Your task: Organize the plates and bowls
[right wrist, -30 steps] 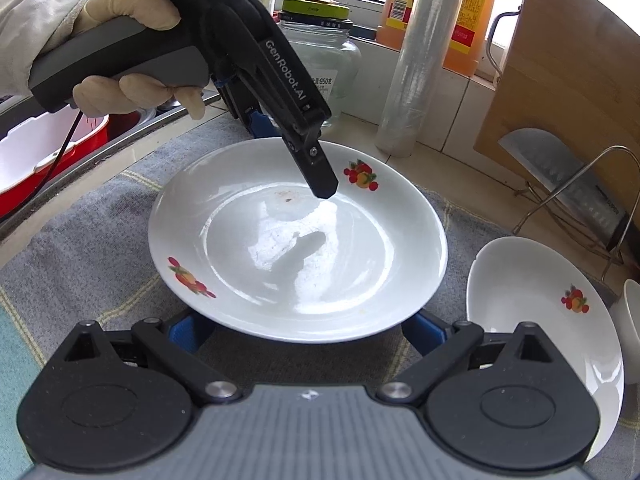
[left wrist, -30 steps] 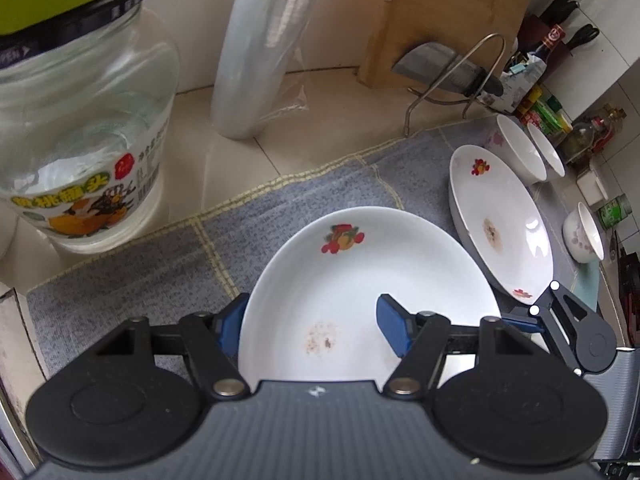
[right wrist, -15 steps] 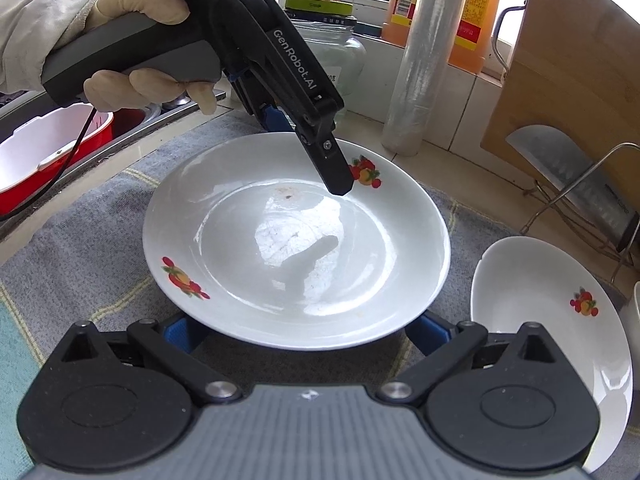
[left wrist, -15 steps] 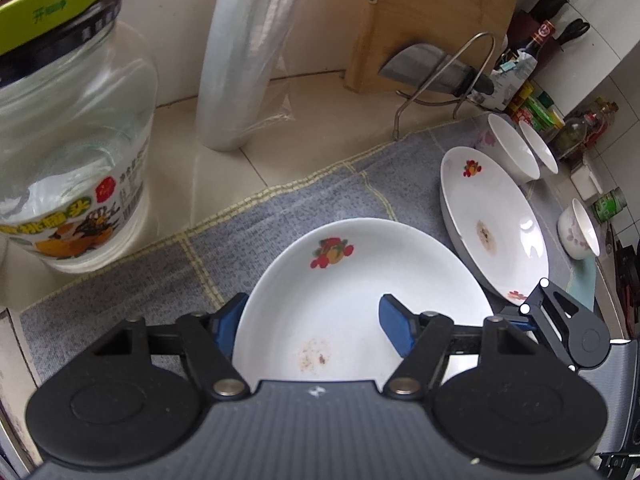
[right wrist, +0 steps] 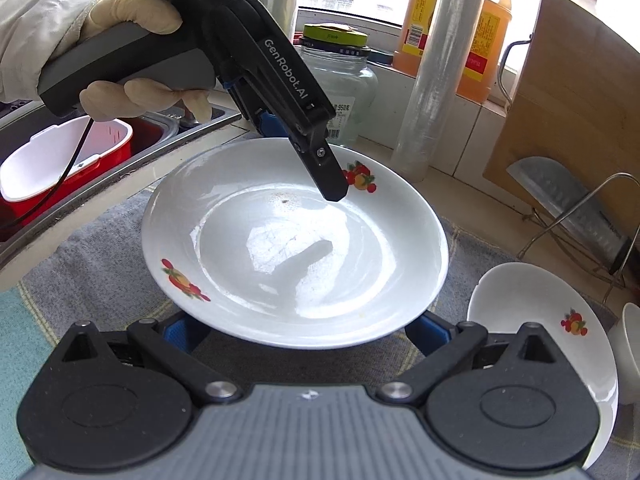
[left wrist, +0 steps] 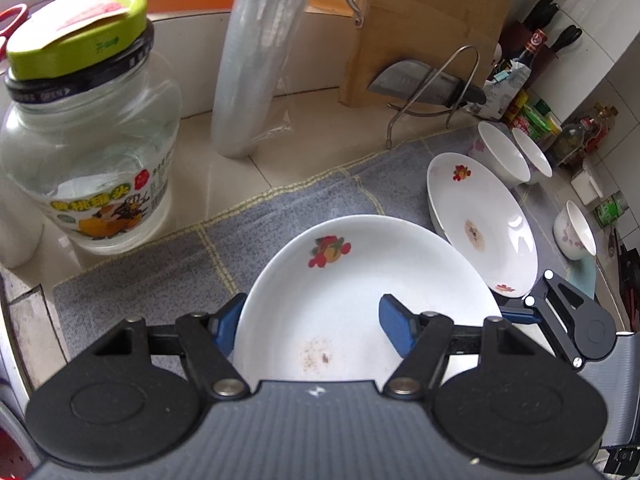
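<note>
A white plate with fruit prints hangs a little above the grey mat. My left gripper is shut on its rim, one blue pad under the edge and the other finger over the inside. My right gripper is open, its blue pads low under the plate's near edge; in the left wrist view the right gripper sits at the plate's right side. A second fruit-print plate lies on the mat to the right, with two white bowls behind it and one more bowl farther right.
A glass jar with a green lid, a roll of clear film, a wooden board and a cleaver on a wire rack line the back of the counter. A sink with a red basin lies left. A gloved hand holds the left gripper.
My left gripper has risen with the plate, lifting it off the mat; the jar and counter have dropped back in its view. The right gripper has stayed under the plate's near edge.
</note>
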Demonstrator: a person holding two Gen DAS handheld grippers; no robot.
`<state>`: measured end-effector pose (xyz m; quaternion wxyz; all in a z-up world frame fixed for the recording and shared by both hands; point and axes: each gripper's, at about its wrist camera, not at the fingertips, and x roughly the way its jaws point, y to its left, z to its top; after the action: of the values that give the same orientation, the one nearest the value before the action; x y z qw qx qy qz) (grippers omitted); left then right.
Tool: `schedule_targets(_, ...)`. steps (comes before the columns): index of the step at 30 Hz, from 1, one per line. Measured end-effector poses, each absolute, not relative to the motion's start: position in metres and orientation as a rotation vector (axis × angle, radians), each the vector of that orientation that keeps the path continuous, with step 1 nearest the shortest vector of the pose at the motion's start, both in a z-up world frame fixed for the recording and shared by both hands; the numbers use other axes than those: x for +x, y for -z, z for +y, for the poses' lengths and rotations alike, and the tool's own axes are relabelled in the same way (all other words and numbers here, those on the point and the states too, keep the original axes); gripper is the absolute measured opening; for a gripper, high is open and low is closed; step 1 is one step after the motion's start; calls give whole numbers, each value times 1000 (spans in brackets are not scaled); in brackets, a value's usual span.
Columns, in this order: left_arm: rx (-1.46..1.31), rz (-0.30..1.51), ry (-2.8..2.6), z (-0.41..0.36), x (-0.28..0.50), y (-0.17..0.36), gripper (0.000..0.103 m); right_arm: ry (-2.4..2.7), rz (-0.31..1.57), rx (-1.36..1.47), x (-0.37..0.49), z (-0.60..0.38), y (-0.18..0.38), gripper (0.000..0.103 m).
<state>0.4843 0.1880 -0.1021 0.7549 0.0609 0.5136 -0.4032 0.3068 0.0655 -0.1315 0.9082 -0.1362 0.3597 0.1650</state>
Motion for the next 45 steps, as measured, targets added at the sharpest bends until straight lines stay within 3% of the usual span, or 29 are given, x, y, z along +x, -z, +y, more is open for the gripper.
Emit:
schedule_targets(20, 71, 1139, 754, 232, 425, 108, 70, -473, 772, -356, 272, 89, 135, 103)
schedule_targets(45, 43, 1142, 709, 241, 416, 124, 72, -481, 831, -360, 272, 96, 145, 103)
